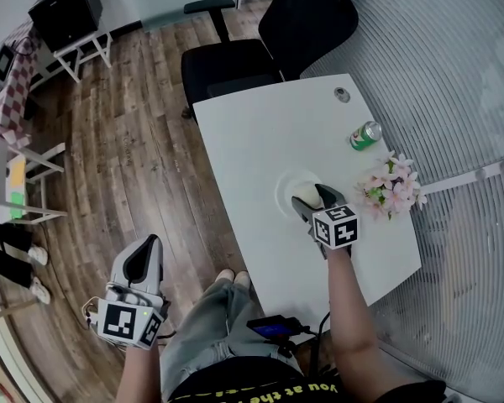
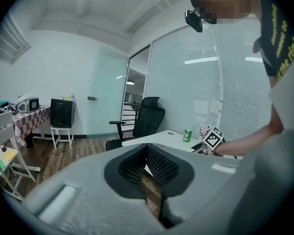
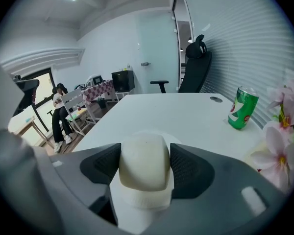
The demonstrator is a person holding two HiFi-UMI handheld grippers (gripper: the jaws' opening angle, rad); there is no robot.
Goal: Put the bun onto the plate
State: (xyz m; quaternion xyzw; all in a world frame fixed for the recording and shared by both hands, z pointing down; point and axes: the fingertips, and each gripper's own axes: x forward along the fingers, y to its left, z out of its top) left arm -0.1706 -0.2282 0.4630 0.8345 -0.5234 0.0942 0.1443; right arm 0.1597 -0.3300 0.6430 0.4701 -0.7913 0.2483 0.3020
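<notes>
Over plate (image 1: 282, 188): right gripper (image 1: 311, 201) jaws clamped on bun (image 3: 143, 163). Lower till bun seats flat, then open slowly. Left gripper (image 2: 147, 169), near left: jaws together, empty.

Right arm (image 1: 349, 302) stretches far; right gripper (image 1: 311, 200) clamps the bun (image 3: 143, 164). Left gripper (image 2: 147, 155) hangs low, near left, its 2 jaws together.

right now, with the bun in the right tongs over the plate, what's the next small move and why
Probably open the right tongs: they are shut on the bun, which is over the plate. I can't tell if it touches yet, so open gently.
</notes>
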